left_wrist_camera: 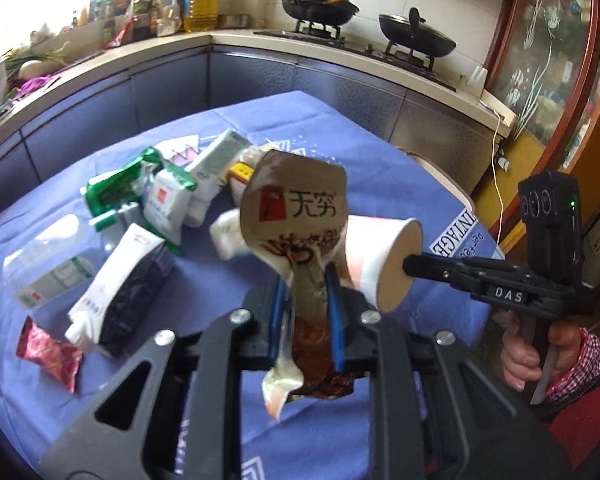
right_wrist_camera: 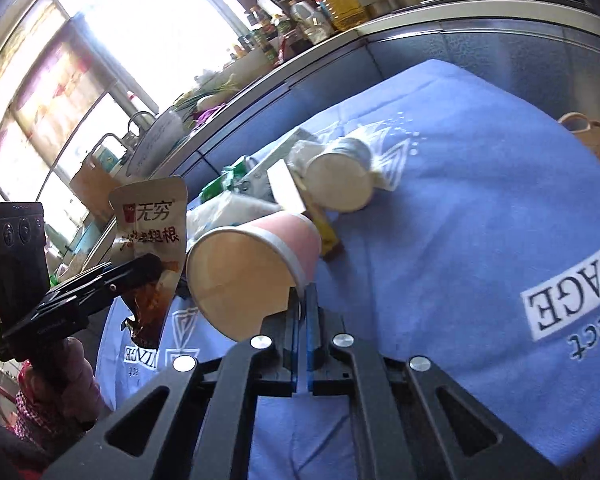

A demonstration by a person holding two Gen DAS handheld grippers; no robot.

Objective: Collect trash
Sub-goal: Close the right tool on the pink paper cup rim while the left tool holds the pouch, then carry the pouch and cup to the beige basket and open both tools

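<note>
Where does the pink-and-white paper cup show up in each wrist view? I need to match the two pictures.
Left wrist view: paper cup right of centre, bottom facing the camera, pinched by the right gripper.
Right wrist view: centre-left, open mouth facing the camera, rim clamped.
Shared landmark: the tan snack pouch held by the left gripper.

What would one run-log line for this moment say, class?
left tool: shut on snack wrapper | right tool: shut on paper cup | both lifted off blue tablecloth | trash pile still on table
</note>
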